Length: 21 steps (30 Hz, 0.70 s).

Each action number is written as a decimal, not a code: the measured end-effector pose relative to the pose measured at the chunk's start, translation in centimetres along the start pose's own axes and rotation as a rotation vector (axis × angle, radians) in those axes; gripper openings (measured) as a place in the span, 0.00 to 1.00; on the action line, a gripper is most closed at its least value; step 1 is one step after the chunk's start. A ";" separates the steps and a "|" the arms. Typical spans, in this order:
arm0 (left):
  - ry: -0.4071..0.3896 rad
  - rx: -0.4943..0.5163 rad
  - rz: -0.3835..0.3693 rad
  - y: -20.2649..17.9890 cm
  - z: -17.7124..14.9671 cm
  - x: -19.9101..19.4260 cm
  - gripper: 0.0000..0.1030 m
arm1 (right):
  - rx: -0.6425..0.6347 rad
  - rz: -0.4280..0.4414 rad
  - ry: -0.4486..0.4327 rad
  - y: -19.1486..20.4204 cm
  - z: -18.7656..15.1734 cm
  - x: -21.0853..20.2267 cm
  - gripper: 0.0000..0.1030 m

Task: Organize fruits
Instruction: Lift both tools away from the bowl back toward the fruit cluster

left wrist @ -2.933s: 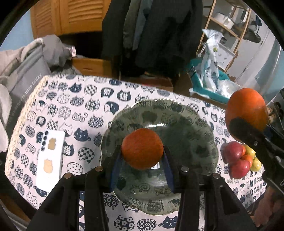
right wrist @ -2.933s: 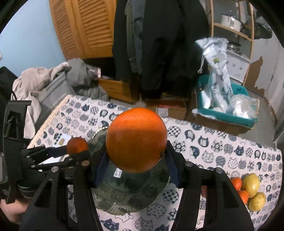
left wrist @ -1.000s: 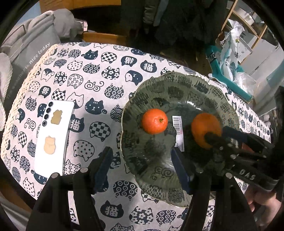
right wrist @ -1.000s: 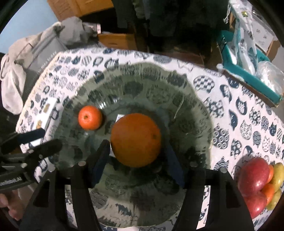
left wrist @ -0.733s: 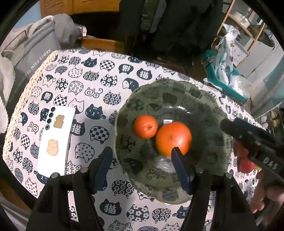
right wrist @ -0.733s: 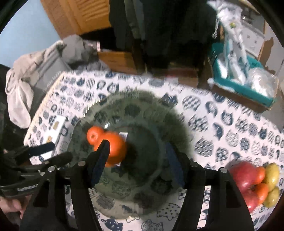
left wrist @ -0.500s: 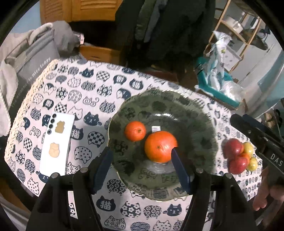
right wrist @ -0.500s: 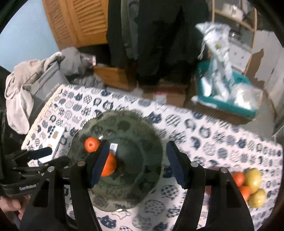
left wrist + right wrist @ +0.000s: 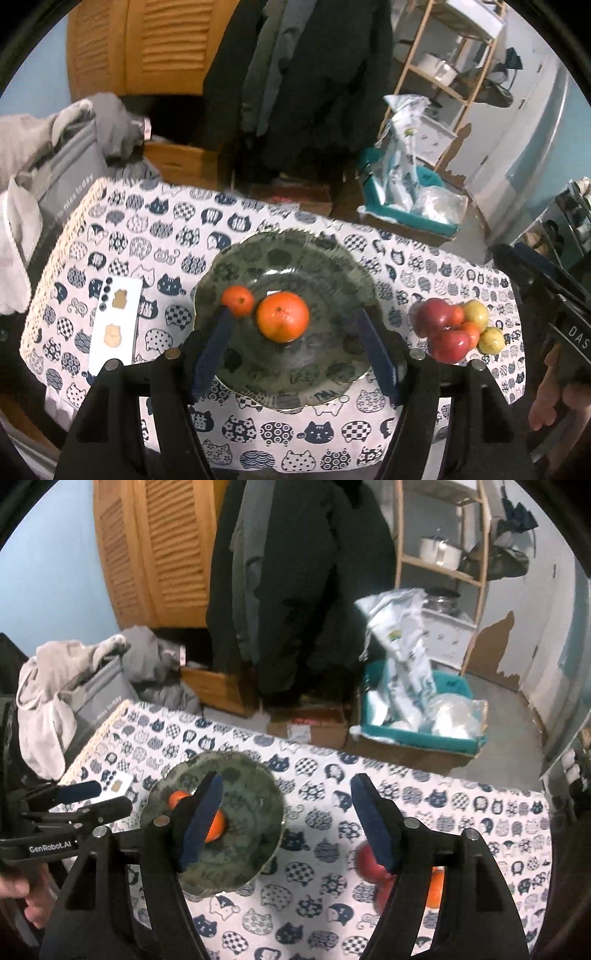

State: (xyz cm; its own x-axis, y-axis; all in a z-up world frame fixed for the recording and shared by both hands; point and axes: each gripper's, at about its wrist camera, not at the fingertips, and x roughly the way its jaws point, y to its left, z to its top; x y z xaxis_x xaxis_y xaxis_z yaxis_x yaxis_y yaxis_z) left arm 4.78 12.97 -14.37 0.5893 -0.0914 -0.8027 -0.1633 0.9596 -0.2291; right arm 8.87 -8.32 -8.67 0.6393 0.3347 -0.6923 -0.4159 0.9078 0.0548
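A dark green patterned plate (image 9: 332, 258) sits mid-table on the cat-print cloth. It holds a large orange (image 9: 283, 315) with a small orange (image 9: 237, 301) touching its left side. My left gripper (image 9: 297, 350) hangs above the plate's near half, its jaws opening and nothing between them. My right gripper (image 9: 287, 823) is high over the cloth between the plate (image 9: 251, 775) and a fruit pile (image 9: 365, 860). Its jaws are opening and empty, and its left finger hides part of the large orange (image 9: 218, 829). The pile of red apples (image 9: 436, 317), yellow fruit (image 9: 476, 312) and small oranges lies at the right.
A white phone (image 9: 114, 328) lies on the cloth left of the plate. Beyond the table's far edge are a grey bag with clothes (image 9: 62, 184), hanging coats, a teal bin (image 9: 417, 734) and a wooden shelf. A hand (image 9: 546, 398) holds the right gripper (image 9: 517, 266) at the right edge.
Both grippers set their oranges on the plate and let go. The large orange rolled against the small one. Both grippers have since risen and drawn back, and the right one's jaws have widened.
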 end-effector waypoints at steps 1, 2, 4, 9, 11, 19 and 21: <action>-0.011 0.008 0.005 -0.3 0.0 -0.4 0.70 | 0.003 -0.005 -0.013 -0.4 0.0 -0.7 0.72; -0.027 0.018 0.010 -0.7 0.1 -0.8 0.70 | 0.003 -0.009 -0.020 -0.7 0.0 -1.2 0.72; -0.061 0.035 0.013 -1.5 0.3 -1.8 0.70 | 0.006 -0.026 -0.053 -1.4 -0.1 -2.6 0.72; -0.141 0.071 0.019 -3.4 0.7 -4.2 0.76 | 0.013 -0.047 -0.126 -2.6 -0.2 -6.0 0.74; -0.167 0.086 0.020 -4.2 0.9 -5.1 0.77 | 0.014 -0.057 -0.152 -3.2 -0.3 -7.3 0.75; -0.258 0.116 0.035 -6.5 1.2 -7.9 0.84 | 0.027 -0.118 -0.272 -5.4 -0.7 -12.5 0.81; -0.278 0.124 0.038 -7.1 1.2 -8.4 0.84 | 0.023 -0.138 -0.297 -6.0 -0.9 -13.7 0.82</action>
State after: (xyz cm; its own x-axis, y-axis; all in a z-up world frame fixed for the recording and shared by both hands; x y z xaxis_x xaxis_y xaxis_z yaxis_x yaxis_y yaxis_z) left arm 1.98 7.30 -5.35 0.7810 0.0054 -0.6245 -0.1020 0.9876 -0.1191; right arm 2.00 -18.56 -0.17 0.8508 0.2641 -0.4543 -0.2996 0.9540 -0.0065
